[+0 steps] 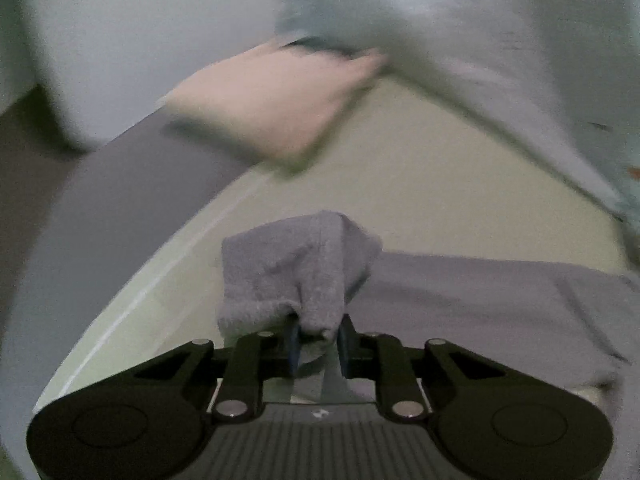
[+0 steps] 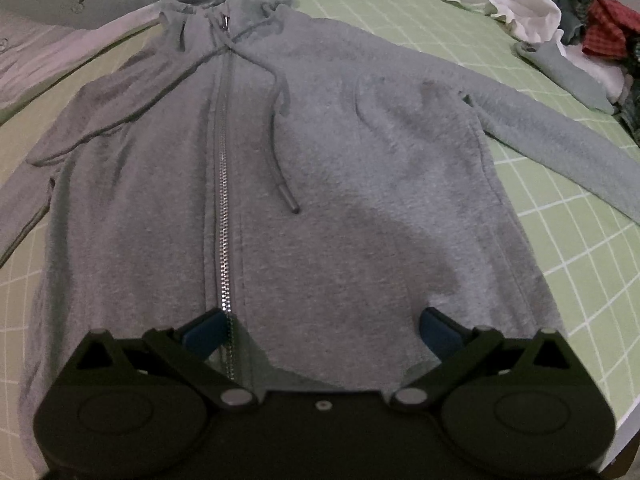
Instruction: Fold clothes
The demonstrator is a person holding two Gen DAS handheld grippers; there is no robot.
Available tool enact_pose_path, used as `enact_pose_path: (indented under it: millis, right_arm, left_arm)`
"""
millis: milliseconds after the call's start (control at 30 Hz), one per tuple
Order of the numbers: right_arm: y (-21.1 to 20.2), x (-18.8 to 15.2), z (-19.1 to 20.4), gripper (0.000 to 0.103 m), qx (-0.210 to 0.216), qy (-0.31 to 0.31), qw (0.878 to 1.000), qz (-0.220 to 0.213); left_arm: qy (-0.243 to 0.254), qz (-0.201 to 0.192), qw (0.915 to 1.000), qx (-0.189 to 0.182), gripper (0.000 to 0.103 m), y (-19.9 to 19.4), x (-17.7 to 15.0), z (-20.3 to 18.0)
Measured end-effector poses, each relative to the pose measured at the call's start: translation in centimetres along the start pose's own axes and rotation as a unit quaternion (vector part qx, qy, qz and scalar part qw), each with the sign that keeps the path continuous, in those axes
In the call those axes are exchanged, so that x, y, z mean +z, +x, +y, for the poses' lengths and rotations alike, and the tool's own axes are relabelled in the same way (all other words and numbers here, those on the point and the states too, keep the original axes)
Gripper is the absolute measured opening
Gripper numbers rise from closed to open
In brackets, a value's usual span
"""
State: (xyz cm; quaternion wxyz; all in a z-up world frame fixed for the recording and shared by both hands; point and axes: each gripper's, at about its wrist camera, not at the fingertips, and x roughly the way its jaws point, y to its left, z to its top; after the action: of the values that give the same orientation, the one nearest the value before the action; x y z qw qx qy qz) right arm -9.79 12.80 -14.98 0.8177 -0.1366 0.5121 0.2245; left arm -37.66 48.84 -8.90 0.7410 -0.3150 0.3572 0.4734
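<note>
My left gripper has its blue-padded fingers clamped on a bunched fold of grey fabric, part of the grey hoodie, which rises in a small peak just past the fingertips; the rest of that cloth trails away flat to the right across the bed, whose cover is pale green. This left view is heavily smeared, so beyond the pinched fabric I can only make out a pale pinkish shape further up and a large light grey swathe at the upper right, and I cannot tell what either one is. My right gripper hangs over the lower body of the hoodie with its fingers spread wide apart and nothing between them. From this side the hoodie lies face up and spread flat on the green grid-patterned bed cover, its silver zipper closed and running up the middle to the crumpled hood at the far end, a drawstring curling across the chest, one sleeve stretched out to the right. No basket or bin shows; a loose pile of clothes, white, red-checked and dark green, sits on the bed at the far right corner, apart from the hoodie
</note>
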Motion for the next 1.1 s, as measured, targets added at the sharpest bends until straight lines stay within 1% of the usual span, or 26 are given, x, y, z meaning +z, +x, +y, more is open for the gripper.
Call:
enact_pose_path:
  millis: [67,100,133,167,200,233,300,333,367,467,533,633,767,833,900,967,1033,1100]
  right_arm:
    - [-0.1,-0.1,-0.2,0.103,0.002,0.001,1.000,-0.004]
    - [-0.1,-0.1,-0.3,0.103,0.003,0.001,1.000,-0.006]
    - [-0.1,-0.2,-0.3,0.103,0.004,0.002,1.000,-0.008]
    - [-0.2,-0.2,-0.4,0.103,0.005,0.002,1.000,-0.009]
    - [-0.2,-0.2,-0.4,0.103,0.006,0.004,1.000,-0.010]
    - [-0.2,-0.2,-0.4,0.103,0.006,0.006,1.000,-0.011]
    - [-0.4,-0.2,-0.7,0.103,0.013,0.016,1.000,-0.015]
    - [-0.5,-0.1,-0.8,0.103,0.017,0.021,0.999,-0.018]
    - [-0.8,0.0,-0.9,0.103,0.022,0.025,0.999,-0.026]
    - [-2.1,0.6,-0.6,0.103,0.042,0.025,0.997,-0.063]
    - [-2.8,1.4,0.3,0.103,0.056,0.014,0.994,-0.088]
    - [-3.1,2.7,3.0,0.103,0.077,-0.019,0.990,-0.112]
    - [-2.7,3.9,7.7,0.102,0.107,-0.074,0.984,-0.122]
    - [-2.6,4.1,10.3,0.098,0.123,-0.107,0.978,-0.130]
    - [-2.4,3.5,13.1,0.097,0.132,-0.149,0.970,-0.138]
    - [-2.2,2.7,15.6,0.092,0.136,-0.188,0.962,-0.141]
    - [-1.7,1.8,17.5,0.083,0.137,-0.216,0.957,-0.140]
    - [-1.3,0.9,18.9,0.079,0.137,-0.240,0.951,-0.139]
  left_arm:
    - [0.043,-0.019,0.9972,-0.059,0.019,-1.2,0.1,-3.4]
    - [0.064,-0.022,0.9929,-0.097,0.020,-1.8,0.1,-5.1]
    - [0.084,-0.024,0.9867,-0.138,0.020,-2.5,-0.1,-6.8]
    - [0.103,-0.026,0.9784,-0.177,0.024,-3.2,-0.2,-8.5]
    - [0.123,-0.027,0.9696,-0.210,0.032,-3.7,-0.5,-10.0]
    - [0.143,-0.031,0.9638,-0.223,0.040,-4.1,-1.0,-11.2]
    - [0.185,-0.043,0.9566,-0.221,0.094,-4.6,-2.1,-13.0]
    - [0.206,-0.048,0.9523,-0.220,0.100,-4.8,-2.6,-14.0]
    - [0.219,-0.053,0.9502,-0.215,0.102,-4.9,-3.1,-14.5]
    - [0.222,-0.062,0.9566,-0.178,0.102,-4.7,-3.8,-14.6]
    - [0.207,-0.069,0.9633,-0.157,0.102,-4.4,-3.7,-13.8]
    - [0.187,-0.068,0.9714,-0.130,0.102,-3.8,-3.3,-12.7]
    - [0.150,-0.065,0.9809,-0.106,0.102,-3.3,-2.7,-10.5]
    - [0.131,-0.062,0.9849,-0.095,0.103,-3.3,-2.6,-9.1]
    - [0.116,-0.059,0.9881,-0.081,0.103,-3.1,-2.4,-8.0]
    - [0.103,-0.057,0.9907,-0.068,0.103,-2.8,-2.2,-7.1]
    - [0.090,-0.053,0.9929,-0.057,0.103,-2.6,-2.1,-6.4]
    - [0.079,-0.049,0.9943,-0.052,0.103,-2.5,-2.0,-5.7]
